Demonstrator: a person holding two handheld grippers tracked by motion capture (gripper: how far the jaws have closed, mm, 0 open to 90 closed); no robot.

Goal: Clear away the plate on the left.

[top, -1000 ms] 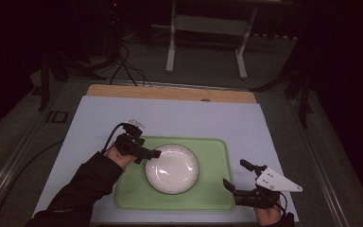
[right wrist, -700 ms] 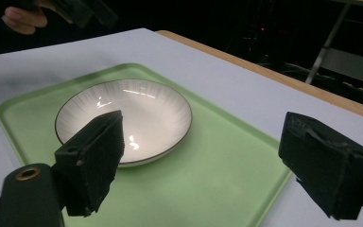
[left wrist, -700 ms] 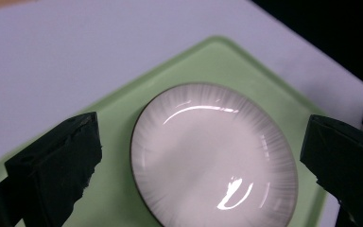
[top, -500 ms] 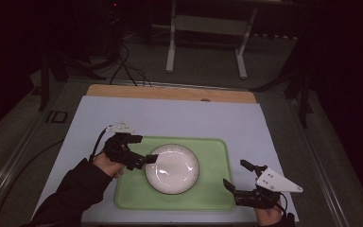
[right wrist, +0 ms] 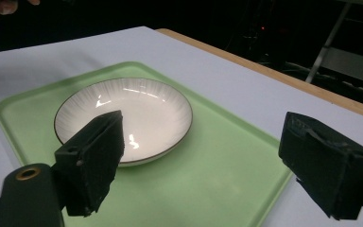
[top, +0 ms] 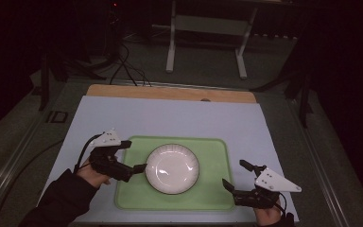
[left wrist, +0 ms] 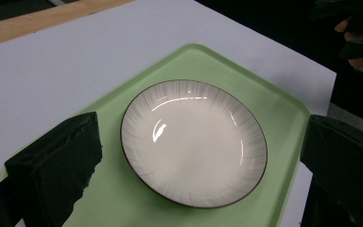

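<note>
on the green tray [top: 217,198] a white plate [top: 172,169] is resting. both grippers, left [top: 134,156] and right [top: 234,176], are gaping wide, gripping nothing.

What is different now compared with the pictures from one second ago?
The left gripper has drawn back toward the tray's left edge, its jaws having just opened fully, with nothing between them. The plate stays in place on the green tray, and the right gripper stays open at the near right.

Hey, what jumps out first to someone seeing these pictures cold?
A glossy white plate with a thin dark rim, sitting empty left of centre on a pale green tray on the white table top. Flanking the tray, the left gripper and right gripper both gape open, holding nothing.
</note>
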